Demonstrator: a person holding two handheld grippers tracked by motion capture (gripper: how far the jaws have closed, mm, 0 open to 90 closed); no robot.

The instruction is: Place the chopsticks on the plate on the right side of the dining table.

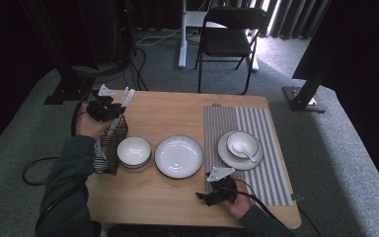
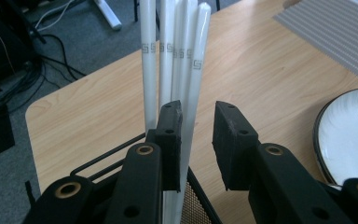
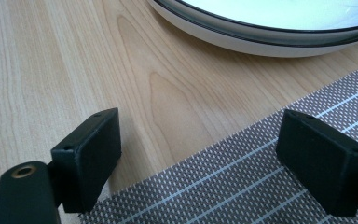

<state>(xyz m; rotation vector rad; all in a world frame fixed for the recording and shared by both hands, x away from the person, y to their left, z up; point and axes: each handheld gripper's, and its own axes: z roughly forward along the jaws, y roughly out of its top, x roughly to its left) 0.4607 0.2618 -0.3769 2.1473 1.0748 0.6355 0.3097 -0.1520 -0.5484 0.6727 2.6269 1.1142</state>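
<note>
Several white chopsticks (image 1: pixel 127 96) (image 2: pixel 177 46) stand upright in a black wire basket (image 1: pixel 112 143) (image 2: pixel 98 163) at the table's left edge. My left gripper (image 1: pixel 113 111) (image 2: pixel 198 112) reaches in at their upper part. Its jaws stand a little apart. The rightmost chopstick runs up between them, close against the left pad (image 2: pixel 170 126), and the other pad is clear of it. My right gripper (image 1: pixel 202 196) (image 3: pixel 200 140) hovers low near the front edge. It is open and empty over the left border of the striped placemat (image 1: pixel 271 177) (image 3: pixel 242 186).
A white bowl (image 1: pixel 134 150) (image 2: pixel 349 135) sits beside the basket. A large white plate (image 1: pixel 178 156) (image 3: pixel 261 37) lies in the middle. On the mat, a small plate (image 1: pixel 224 155) carries a bowl with a spoon (image 1: pixel 244 152). A black chair (image 1: pixel 229 34) stands behind the table.
</note>
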